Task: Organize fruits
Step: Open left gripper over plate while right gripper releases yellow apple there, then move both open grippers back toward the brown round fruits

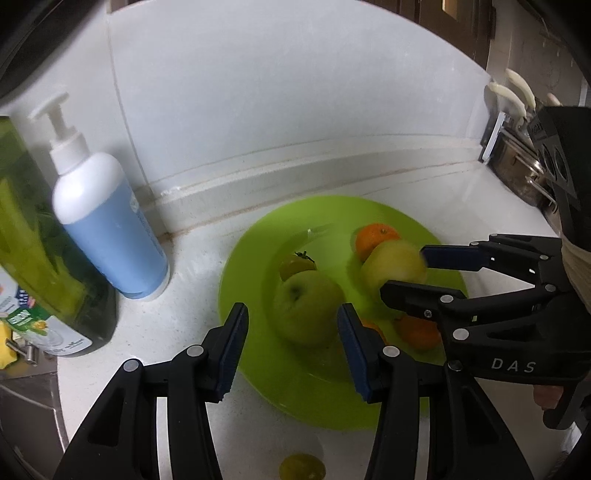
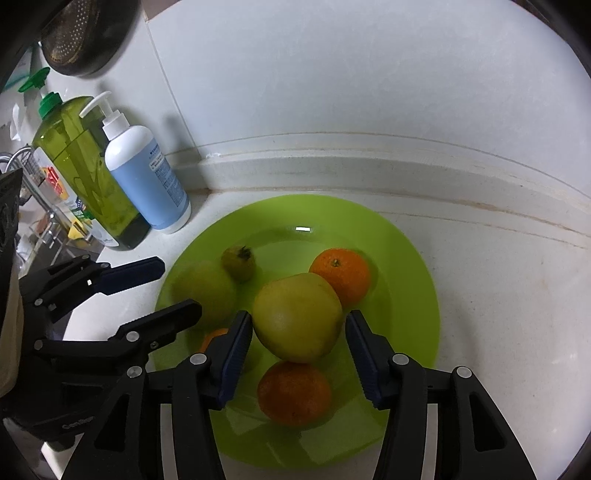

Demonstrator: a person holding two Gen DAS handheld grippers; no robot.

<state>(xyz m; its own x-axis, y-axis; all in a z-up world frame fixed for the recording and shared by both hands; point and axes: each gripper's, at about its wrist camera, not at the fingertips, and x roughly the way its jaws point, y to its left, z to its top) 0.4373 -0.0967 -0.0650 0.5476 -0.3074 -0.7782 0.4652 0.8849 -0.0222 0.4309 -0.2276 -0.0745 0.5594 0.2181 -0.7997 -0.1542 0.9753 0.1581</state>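
On the worktop near its back edge, the green plate (image 2: 417,258) already holds two apples (image 2: 297,317), several oranges (image 2: 341,275) and one small green fruit; another (image 1: 302,467) lies off the plate. The left gripper (image 1: 291,339) and right gripper (image 2: 299,350) both gape, empty.

Home kitchen, counter by the sink.
White counter (image 2: 498,266), tiled wall (image 2: 332,74), soap pump (image 2: 147,181), detergent bottle (image 2: 85,166), colander (image 2: 81,33), knives (image 1: 517,96).
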